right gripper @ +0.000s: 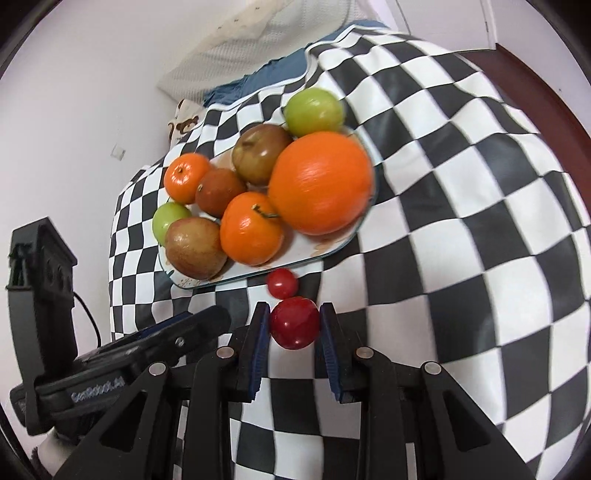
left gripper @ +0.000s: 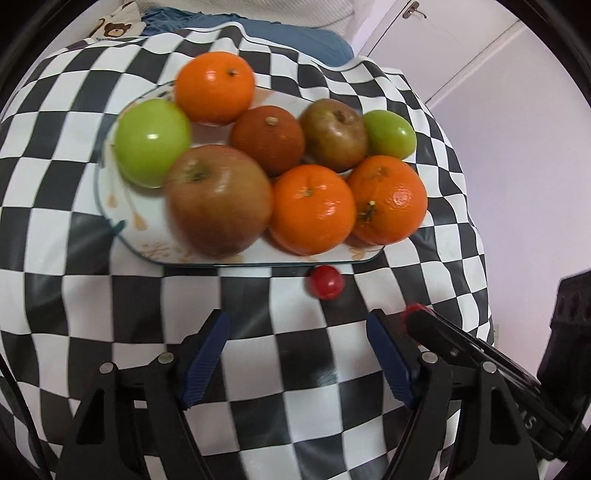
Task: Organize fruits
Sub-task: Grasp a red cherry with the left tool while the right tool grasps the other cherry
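crowding plate [right gripper: 325, 251] beside gripped cherry tomato [right gripper: 294, 323]

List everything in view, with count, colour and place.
Plate: 1, white with a dark rim, on the cloth.
Oranges: 4, three bright and one darker, on the plate.
Apples: 2, reddish-brown, on the plate.
Green fruits: 2, at opposite ends of the plate.
Small red fruits: 2; one on the cloth beside the plate's near rim, the other between the right gripper's fingers.
Cloth: 1, black-and-white checked, covering the table.
Bear-print fabric: 1, beyond the table.
Left gripper: open, above the cloth.
Right gripper: shut on a small red fruit.
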Demonstrator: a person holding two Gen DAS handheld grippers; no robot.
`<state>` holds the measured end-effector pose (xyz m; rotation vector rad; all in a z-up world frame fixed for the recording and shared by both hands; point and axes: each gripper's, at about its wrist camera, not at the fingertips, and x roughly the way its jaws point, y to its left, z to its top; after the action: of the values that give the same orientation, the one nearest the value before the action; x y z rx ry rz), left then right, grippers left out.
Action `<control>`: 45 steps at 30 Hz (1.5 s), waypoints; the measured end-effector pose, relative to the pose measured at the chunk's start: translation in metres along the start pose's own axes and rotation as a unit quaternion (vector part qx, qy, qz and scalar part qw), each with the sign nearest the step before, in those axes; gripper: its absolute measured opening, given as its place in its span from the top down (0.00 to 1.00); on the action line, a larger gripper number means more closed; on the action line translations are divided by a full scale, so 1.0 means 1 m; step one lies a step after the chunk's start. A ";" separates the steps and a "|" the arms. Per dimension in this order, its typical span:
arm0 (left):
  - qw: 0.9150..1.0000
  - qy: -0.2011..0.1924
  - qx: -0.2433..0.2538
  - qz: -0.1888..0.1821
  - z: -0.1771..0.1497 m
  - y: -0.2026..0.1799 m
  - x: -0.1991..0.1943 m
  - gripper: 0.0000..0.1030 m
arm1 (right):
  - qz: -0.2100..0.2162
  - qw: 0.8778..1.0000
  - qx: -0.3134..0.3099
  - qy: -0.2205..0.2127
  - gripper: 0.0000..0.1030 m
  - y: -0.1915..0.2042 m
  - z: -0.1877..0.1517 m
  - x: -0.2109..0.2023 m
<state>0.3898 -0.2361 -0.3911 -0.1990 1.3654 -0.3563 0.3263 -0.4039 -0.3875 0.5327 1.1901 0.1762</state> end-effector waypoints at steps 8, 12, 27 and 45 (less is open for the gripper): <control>0.999 0.043 -0.005 -0.001 0.010 -0.025 0.039 0.55 | -0.028 0.999 0.034 -0.024 0.71 -0.040 0.000 -0.027; 0.999 0.046 0.002 0.016 0.014 -0.038 0.052 0.57 | -0.033 0.998 0.047 -0.029 0.71 -0.055 0.001 -0.034; 0.998 0.038 0.014 0.037 0.014 -0.042 0.055 0.79 | -0.025 0.997 0.054 -0.039 0.71 -0.058 0.006 -0.039; 0.998 -0.038 -0.041 0.011 0.004 0.053 -0.071 0.79 | 0.030 0.999 0.010 -0.013 0.71 0.002 0.027 0.013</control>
<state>0.3891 -0.1616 -0.3429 -0.2617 1.3076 -0.2723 0.3565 -0.4051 -0.3904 0.5871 1.1528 0.2091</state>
